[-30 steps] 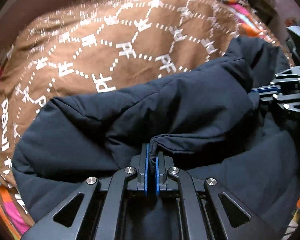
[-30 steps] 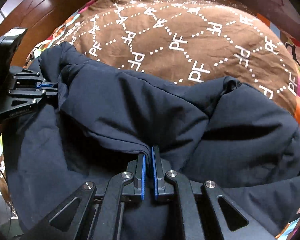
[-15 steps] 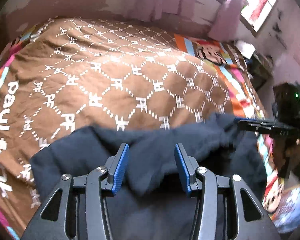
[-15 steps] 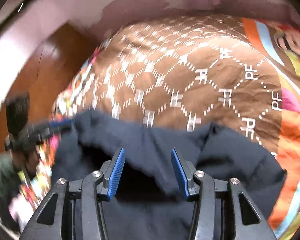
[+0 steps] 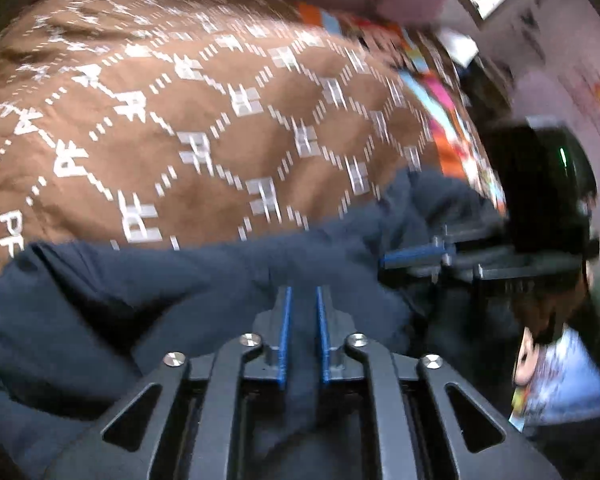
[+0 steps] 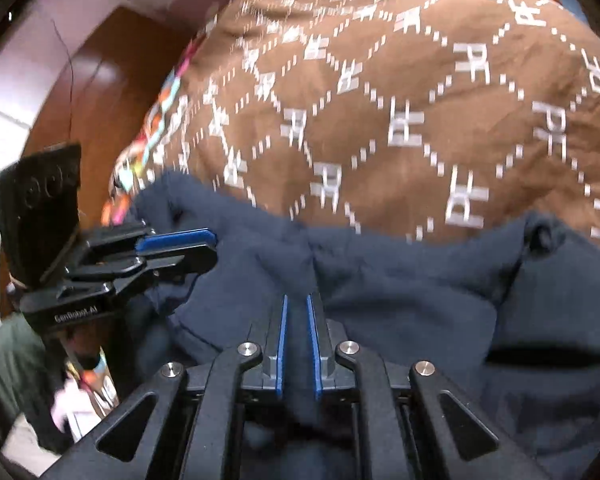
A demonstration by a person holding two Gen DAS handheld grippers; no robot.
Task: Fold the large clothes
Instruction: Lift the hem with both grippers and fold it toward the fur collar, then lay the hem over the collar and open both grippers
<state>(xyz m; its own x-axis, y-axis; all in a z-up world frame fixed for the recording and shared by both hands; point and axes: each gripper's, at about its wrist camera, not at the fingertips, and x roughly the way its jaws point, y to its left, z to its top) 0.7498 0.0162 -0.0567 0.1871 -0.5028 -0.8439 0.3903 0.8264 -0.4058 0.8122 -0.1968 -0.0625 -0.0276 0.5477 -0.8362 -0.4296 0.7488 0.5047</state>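
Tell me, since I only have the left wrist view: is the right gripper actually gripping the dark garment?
Observer: Yes. The right gripper has just been closing; a ridge of the navy jacket is pinched between its pads.
Operator: How does the left gripper look from that side?
Observer: The left gripper, side-on, has fingers close together at the jacket's left edge.
Operator: Anything beyond it?
Observer: A green sleeve low down, and a wood panel behind.

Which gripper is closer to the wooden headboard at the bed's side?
Left. The left gripper sits at the jacket's edge right beside the headboard; the right gripper grips the jacket further along, away from it.
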